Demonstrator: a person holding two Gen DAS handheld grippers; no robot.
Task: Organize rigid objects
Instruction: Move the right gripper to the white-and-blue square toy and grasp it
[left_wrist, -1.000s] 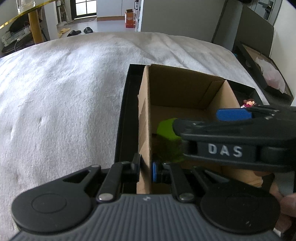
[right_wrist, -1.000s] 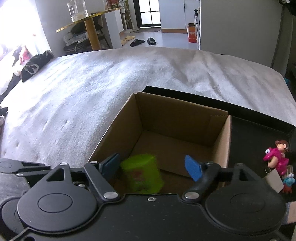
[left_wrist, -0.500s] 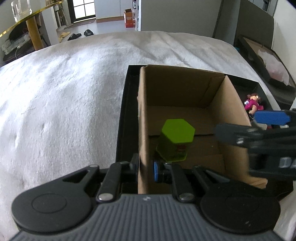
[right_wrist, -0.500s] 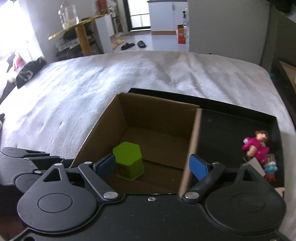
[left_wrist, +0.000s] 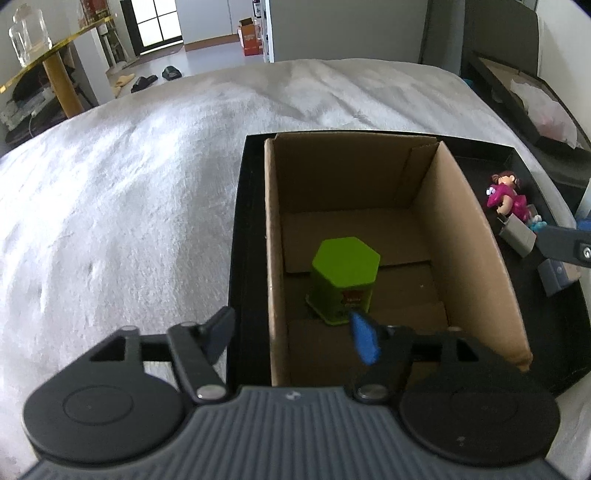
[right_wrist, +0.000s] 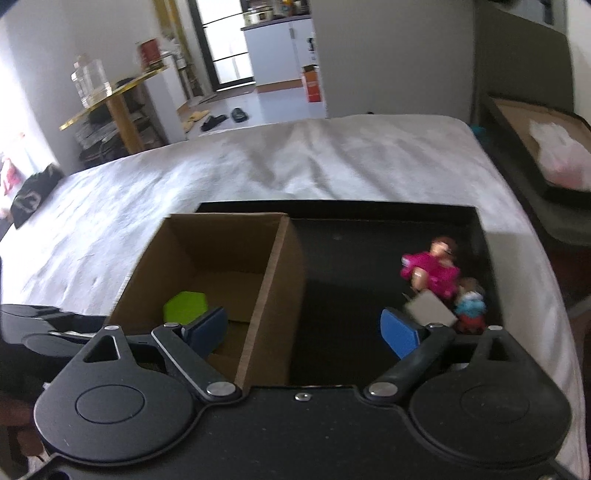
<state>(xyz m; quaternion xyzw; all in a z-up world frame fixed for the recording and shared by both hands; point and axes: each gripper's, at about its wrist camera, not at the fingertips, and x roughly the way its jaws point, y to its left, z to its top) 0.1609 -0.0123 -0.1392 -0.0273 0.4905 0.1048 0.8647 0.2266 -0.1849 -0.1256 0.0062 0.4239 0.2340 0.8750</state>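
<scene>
A lime-green hexagonal tin stands upright on the floor of an open cardboard box. The box sits in the left part of a black tray. My left gripper straddles the box's left wall; its jaws are opening and the pads are clear of the cardboard. My right gripper hangs over the box's right wall, jaws opening, holding nothing. To its right, on the black tray, lie a pink figurine, a small blue figurine and a grey card.
The tray rests on a bed with a white blanket. Another black tray holding cardboard and a plastic bag lies at the right edge. A gold-topped side table with a glass jar stands at the far left.
The left gripper, shut on the box's left wall, has opened. The right gripper left the green tin standing in the box and swung right toward the figurines.
</scene>
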